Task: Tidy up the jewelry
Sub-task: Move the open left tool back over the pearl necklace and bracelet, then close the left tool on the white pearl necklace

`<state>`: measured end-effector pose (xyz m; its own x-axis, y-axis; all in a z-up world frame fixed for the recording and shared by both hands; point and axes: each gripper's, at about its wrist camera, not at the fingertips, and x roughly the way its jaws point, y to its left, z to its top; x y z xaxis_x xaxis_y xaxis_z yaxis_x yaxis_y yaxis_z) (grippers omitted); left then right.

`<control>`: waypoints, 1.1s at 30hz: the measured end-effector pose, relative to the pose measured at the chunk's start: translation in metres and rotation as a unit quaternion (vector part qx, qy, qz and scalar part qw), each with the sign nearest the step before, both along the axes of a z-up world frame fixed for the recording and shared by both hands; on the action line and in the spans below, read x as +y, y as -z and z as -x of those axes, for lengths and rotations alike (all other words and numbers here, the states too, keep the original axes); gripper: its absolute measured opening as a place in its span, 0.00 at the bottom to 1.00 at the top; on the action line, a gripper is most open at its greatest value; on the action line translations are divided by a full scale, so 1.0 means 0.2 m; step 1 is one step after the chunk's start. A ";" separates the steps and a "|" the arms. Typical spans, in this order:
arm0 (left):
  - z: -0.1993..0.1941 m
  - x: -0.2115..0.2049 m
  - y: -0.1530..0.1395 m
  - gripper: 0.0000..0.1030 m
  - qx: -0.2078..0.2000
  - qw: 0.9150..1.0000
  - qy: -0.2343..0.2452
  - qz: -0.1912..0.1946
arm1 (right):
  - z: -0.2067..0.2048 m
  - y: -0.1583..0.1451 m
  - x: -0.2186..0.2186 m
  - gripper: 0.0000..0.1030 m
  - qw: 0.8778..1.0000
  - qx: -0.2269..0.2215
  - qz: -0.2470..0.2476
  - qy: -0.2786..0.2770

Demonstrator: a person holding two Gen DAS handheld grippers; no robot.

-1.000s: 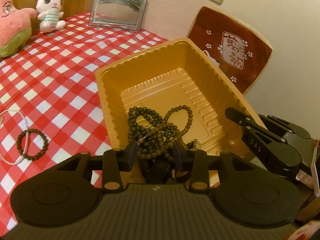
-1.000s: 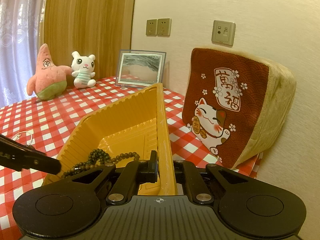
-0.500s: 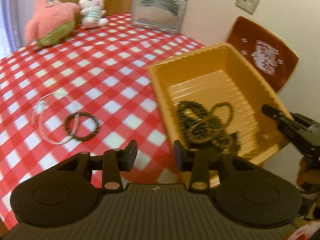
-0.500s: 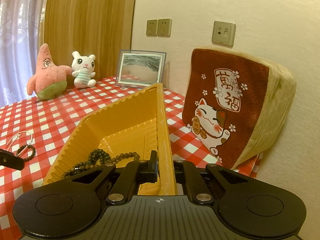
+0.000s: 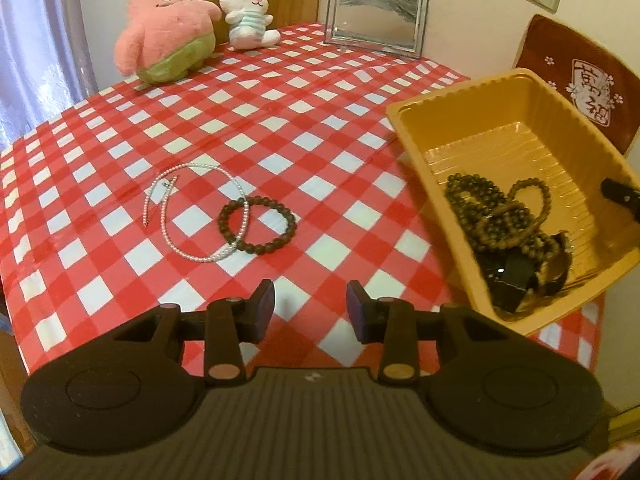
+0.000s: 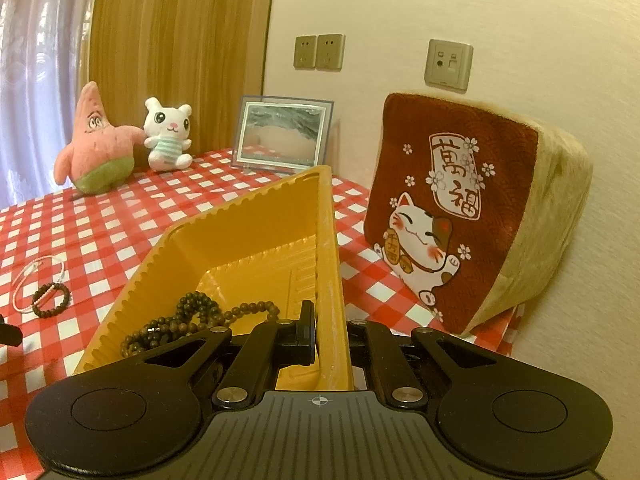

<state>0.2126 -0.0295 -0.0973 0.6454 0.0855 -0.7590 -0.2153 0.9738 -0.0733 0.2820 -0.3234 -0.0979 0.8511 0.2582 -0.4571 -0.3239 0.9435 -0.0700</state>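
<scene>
Left wrist view showed the left gripper with jaws apart and empty above the worktop, near a dark bead bracelet. The right gripper had its jaws clamped on the yellow tray wall.

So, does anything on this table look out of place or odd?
Yes. The yellow tray sits tilted, one wall pinched by the right gripper. A dark bracelet and pearl necklace lie overlapping on the tablecloth, outside it.

Your yellow tray sat tilted, holding a heap of dark bead strands. On the table's checked cloth, your dark bead bracelet overlapped the white pearl necklace.
</scene>
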 end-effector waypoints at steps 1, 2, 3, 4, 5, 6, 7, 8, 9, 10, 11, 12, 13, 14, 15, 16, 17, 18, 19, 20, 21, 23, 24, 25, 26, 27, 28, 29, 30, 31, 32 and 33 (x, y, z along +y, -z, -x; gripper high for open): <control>0.00 0.01 0.01 0.34 -0.002 1.000 0.000 -0.004 | 0.00 0.00 0.00 0.05 1.000 0.001 0.000 0.000; -0.01 0.02 0.01 0.34 -0.004 1.000 -0.001 -0.007 | 0.00 0.00 0.00 0.05 1.000 0.001 0.000 0.001; -0.01 0.03 0.02 0.34 -0.005 1.000 -0.004 -0.011 | 0.00 0.00 0.00 0.05 1.000 0.002 0.000 0.001; -0.02 0.05 0.03 0.34 -0.005 1.000 -0.007 -0.017 | 0.00 0.00 0.00 0.05 1.000 0.003 0.001 0.001; -0.03 0.06 0.03 0.34 -0.005 1.000 -0.007 -0.022 | 0.00 0.01 0.00 0.05 1.000 0.003 0.001 0.001; -0.04 0.07 0.04 0.34 -0.003 1.000 -0.008 -0.030 | -0.01 0.01 0.00 0.05 1.000 0.004 0.002 0.001; -0.05 0.09 0.05 0.34 0.001 0.999 -0.008 -0.040 | -0.01 0.01 0.00 0.05 1.000 0.004 0.002 0.002; -0.06 0.11 0.06 0.34 0.005 0.999 -0.008 -0.048 | -0.01 0.01 0.00 0.05 1.000 0.005 0.003 0.002; -0.07 0.13 0.07 0.34 0.009 0.999 -0.007 -0.053 | -0.01 0.01 0.00 0.05 1.000 0.005 0.003 0.003; -0.08 0.15 0.08 0.34 0.012 0.998 -0.007 -0.057 | -0.01 0.01 0.00 0.05 1.000 0.006 0.003 0.003; -0.09 0.17 0.09 0.34 0.015 0.998 -0.008 -0.062 | -0.01 0.01 0.00 0.05 1.000 0.007 0.002 0.003; -0.10 0.19 0.09 0.34 0.017 0.998 -0.006 -0.066 | -0.01 0.01 -0.01 0.05 1.000 0.008 0.001 0.004; -0.11 0.21 0.10 0.33 0.019 0.997 -0.003 -0.071 | -0.01 0.01 -0.01 0.05 1.000 0.008 0.001 0.004; -0.12 0.22 0.10 0.33 0.018 0.997 0.001 -0.076 | -0.01 0.01 -0.01 0.05 1.000 0.008 0.002 0.004; -0.13 0.23 0.10 0.33 0.018 0.997 0.005 -0.081 | -0.01 0.01 -0.01 0.05 1.000 0.008 0.002 0.004; -0.13 0.24 0.11 0.33 0.018 0.996 0.011 -0.086 | -0.01 0.01 -0.01 0.05 1.000 0.008 0.003 0.004; -0.14 0.24 0.11 0.32 0.020 0.995 0.019 -0.091 | -0.01 0.01 -0.01 0.05 1.000 0.008 0.003 0.004; -0.15 0.25 0.12 0.32 0.025 0.995 0.030 -0.095 | -0.01 0.01 -0.01 0.05 1.000 0.008 0.003 0.004; -0.16 0.25 0.13 0.30 0.032 0.994 0.043 -0.099 | -0.02 0.01 -0.01 0.05 1.000 0.008 0.003 0.004; -0.17 0.25 0.14 0.27 0.035 0.993 0.051 -0.104 | -0.01 0.01 -0.01 0.05 1.000 0.008 0.003 0.004; -0.17 0.25 0.14 0.27 0.036 0.992 0.058 -0.107 | -0.01 0.01 -0.01 0.05 1.000 0.008 0.003 0.004; -0.19 0.25 0.15 0.25 0.039 0.991 0.068 -0.110 | -0.02 0.01 -0.01 0.05 1.000 0.009 0.003 0.005; -0.19 0.26 0.16 0.25 0.042 0.990 0.072 -0.111 | -0.02 0.01 -0.01 0.05 1.000 0.009 0.004 0.005; -0.20 0.26 0.17 0.25 0.044 0.990 0.075 -0.112 | -0.02 0.01 -0.01 0.05 1.000 0.009 0.004 0.005; -0.21 0.27 0.17 0.23 0.046 0.990 0.076 -0.113 | -0.02 0.01 -0.01 0.05 1.000 0.009 0.004 0.006; -0.21 0.28 0.18 0.22 0.048 0.989 0.079 -0.111 | -0.02 0.01 -0.01 0.05 1.000 0.009 0.004 0.006; -0.22 0.29 0.18 0.21 0.047 0.990 0.081 -0.109 | -0.02 0.01 -0.01 0.05 1.000 0.009 0.004 0.005; -0.22 0.29 0.18 0.20 0.048 0.990 0.085 -0.107 | -0.02 0.01 -0.01 0.05 1.000 0.009 0.004 0.005; -0.23 0.30 0.18 0.19 0.048 0.989 0.089 -0.105 | -0.02 0.01 -0.01 0.05 1.000 0.009 0.004 0.005; -0.24 0.30 0.18 0.16 0.049 0.989 0.096 -0.103 | -0.02 0.01 0.00 0.05 1.000 0.010 0.004 0.006; -0.24 0.30 0.18 0.13 0.051 0.988 0.102 -0.100 | -0.02 0.01 -0.01 0.05 1.000 0.010 0.004 0.006; -0.25 0.30 0.18 0.12 0.052 0.988 0.106 -0.099 | -0.02 0.01 -0.01 0.05 1.000 0.010 0.004 0.006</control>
<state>0.2618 0.0308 -0.1330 0.5836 0.1104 -0.8045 -0.0008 0.9908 0.1354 0.2856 -0.3247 -0.1007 0.8451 0.2444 -0.4755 -0.3141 0.9467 -0.0717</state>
